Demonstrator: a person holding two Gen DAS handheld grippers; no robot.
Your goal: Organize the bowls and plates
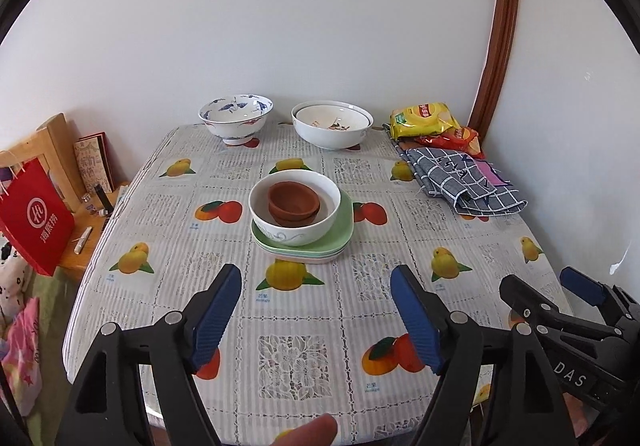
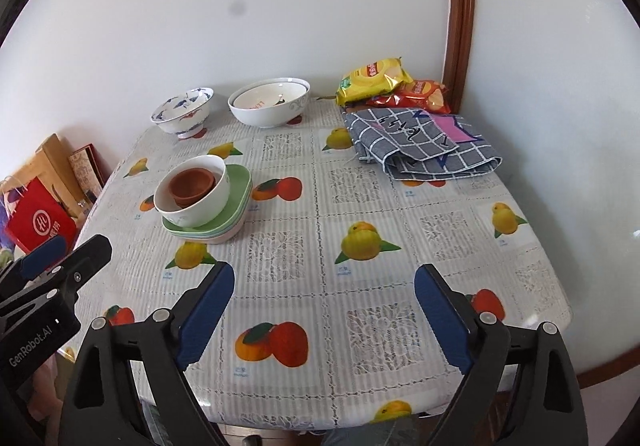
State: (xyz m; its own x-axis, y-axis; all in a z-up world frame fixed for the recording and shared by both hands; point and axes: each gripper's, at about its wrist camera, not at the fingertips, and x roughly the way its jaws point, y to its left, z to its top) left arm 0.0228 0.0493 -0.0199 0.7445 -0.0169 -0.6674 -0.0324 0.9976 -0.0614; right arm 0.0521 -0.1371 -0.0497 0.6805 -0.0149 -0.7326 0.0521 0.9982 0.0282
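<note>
1. Nearest the lens, both tongs hang above the near edge of the table (image 1: pixel 120 298), each spread wide with nothing between the pads: the left gripper (image 1: pixel 316 310) sits to the left of the right gripper (image 2: pixel 324 310), and neither touches any dish.
2. Across the table lies a fruit-printed tablecloth (image 2: pixel 360 205); every dish of the task stands on it.
3. At the far edge, right of centre, a large white bowl (image 1: pixel 332 129) holds a second, shallower white bowl nested inside; whether more lie under it cannot be told.
4. Left of that, apart from it, a blue-and-white footed bowl (image 1: pixel 236 121) stands alone and upright.
5. Mid-table, a stack of square plates (image 1: pixel 344 234), green on top with paler ones under, carries a white bowl (image 1: pixel 296 217).
6. Inside that white bowl sit small terracotta bowls (image 1: pixel 294 201), seemingly two nested.
7. At the far right, off task, lie a checked cloth (image 2: pixel 424 149) and snack bags (image 2: pixel 376 79).
8. Judgement: the sorting looks well advanced, with the grippers between picks. The blue-and-white bowl seems the one loose piece; the next move likely calls for a reach to the far left and a pinch on its rim, with one pad inside and one outside, lifting level because of its narrow foot.
</note>
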